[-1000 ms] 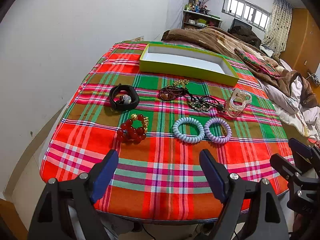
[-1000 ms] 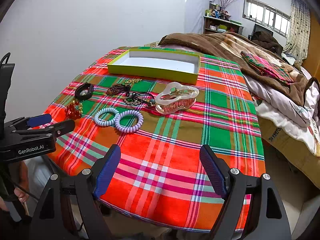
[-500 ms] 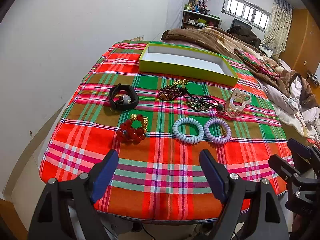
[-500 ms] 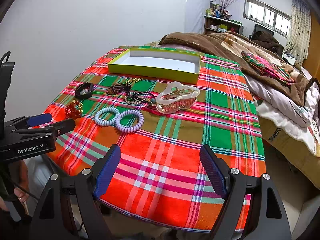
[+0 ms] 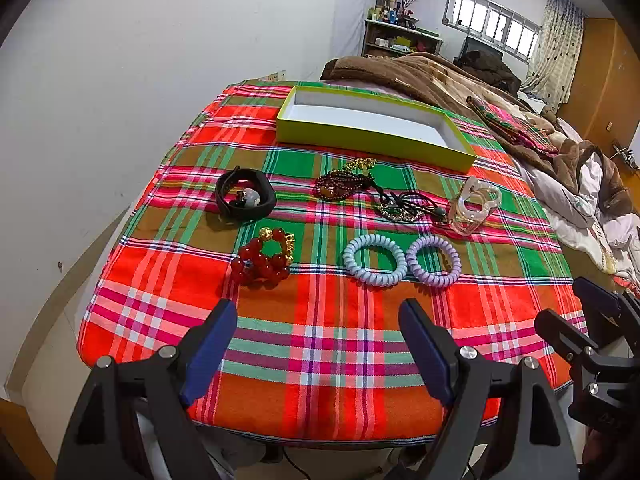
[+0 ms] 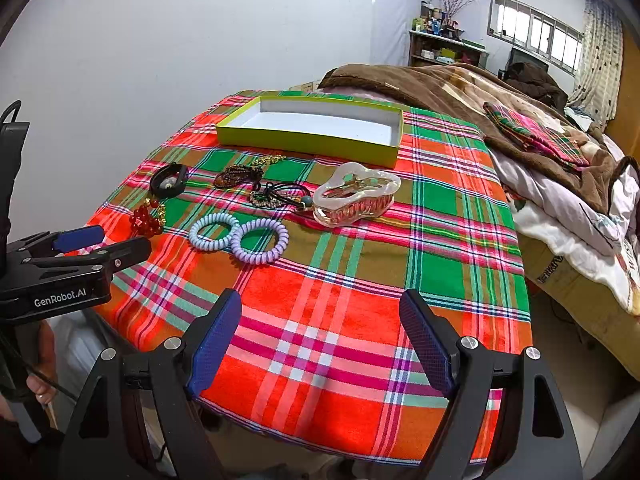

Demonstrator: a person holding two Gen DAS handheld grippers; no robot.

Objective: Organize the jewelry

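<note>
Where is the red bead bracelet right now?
In the left wrist view the red bead bracelet lies on the plaid cloth, left of the blue hair tie and just in front of the black band.

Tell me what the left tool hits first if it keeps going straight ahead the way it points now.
Probably the blue coil hair tie: it lies nearest ahead of the open left tool, roughly between its fingers, with the red bead bracelet just left. Depth is hard to judge.
</note>
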